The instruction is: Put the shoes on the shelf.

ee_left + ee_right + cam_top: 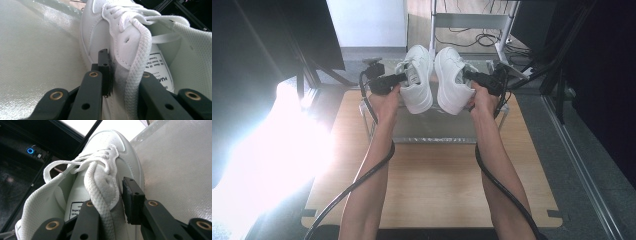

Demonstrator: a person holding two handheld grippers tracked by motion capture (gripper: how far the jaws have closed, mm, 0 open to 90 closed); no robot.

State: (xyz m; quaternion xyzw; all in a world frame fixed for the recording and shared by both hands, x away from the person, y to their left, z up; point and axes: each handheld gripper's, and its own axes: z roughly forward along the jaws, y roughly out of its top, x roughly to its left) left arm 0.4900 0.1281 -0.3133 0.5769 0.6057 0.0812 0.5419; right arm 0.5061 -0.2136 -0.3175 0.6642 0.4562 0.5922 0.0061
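Two white lace-up sneakers hang side by side above the far end of the table, toes toward the person. My left gripper (404, 78) is shut on the left sneaker (418, 82). In the left gripper view, one black jaw lies outside the collar wall and the other inside the left sneaker (100, 22), with the left gripper (122, 75) clamping wall and lace. My right gripper (470, 76) is shut on the right sneaker (452, 82). The right gripper view shows that right gripper (110, 202) pinching the collar wall of the right sneaker (110, 142) the same way.
Beneath the shoes a silvery rack shelf (432, 129) stands on the wooden table (437, 185). A white metal frame (472, 21) with loose cables stands behind. Dark frame posts flank both sides, and strong glare (272, 150) washes out the left.
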